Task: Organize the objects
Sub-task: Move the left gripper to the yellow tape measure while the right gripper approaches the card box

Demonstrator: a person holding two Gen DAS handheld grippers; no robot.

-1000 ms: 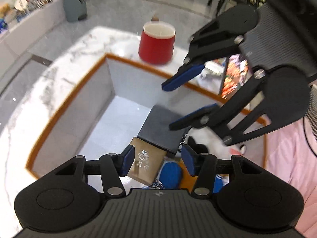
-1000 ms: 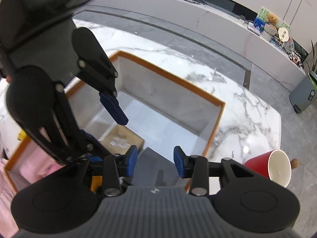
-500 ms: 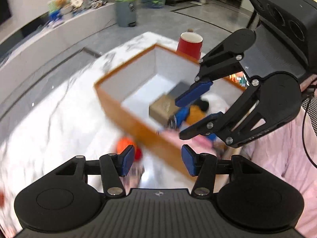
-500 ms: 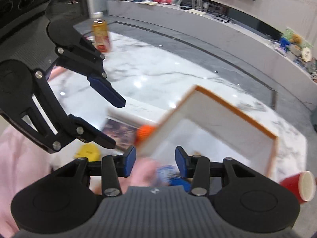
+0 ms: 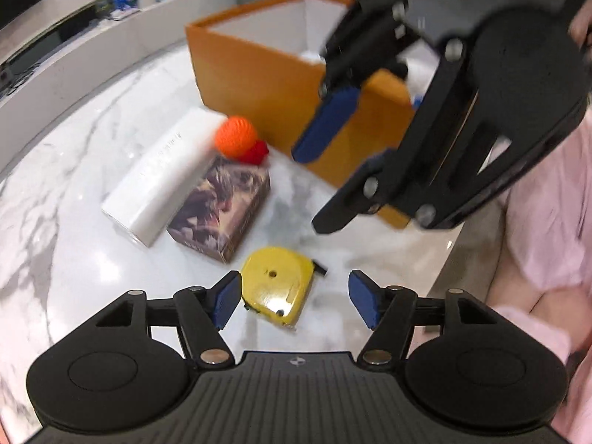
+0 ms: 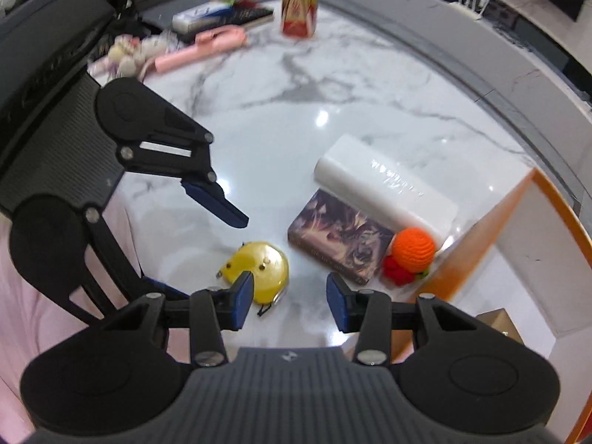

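A yellow tape measure (image 5: 277, 285) (image 6: 259, 266) lies flat on the marble table. My left gripper (image 5: 296, 301) hovers just over it with its jaws opening; the tape measure sits nearer the left finger and no pad touches it. My right gripper (image 6: 290, 301) is open and holds nothing, its left fingertip over the tape measure's edge. Each gripper shows in the other's view: the right gripper (image 5: 329, 170) and the left gripper (image 6: 196, 249). Beyond lie a dark printed box (image 5: 222, 207) (image 6: 340, 233), a long white box (image 5: 166, 177) (image 6: 384, 185) and an orange crochet ball (image 5: 236, 137) (image 6: 412, 246).
The orange-walled storage box (image 5: 259, 66) (image 6: 518, 222) stands right behind the loose objects. A drink can (image 6: 299, 3), a pink case (image 6: 199, 48), a plush toy (image 6: 129, 51) and stacked books (image 6: 222, 14) sit at the far side. A pink sleeve (image 5: 547, 222) borders the table edge.
Both grippers have swung out of the storage box and over the loose objects on the table. The left jaws have spread wider. The gold packet stayed in the box.
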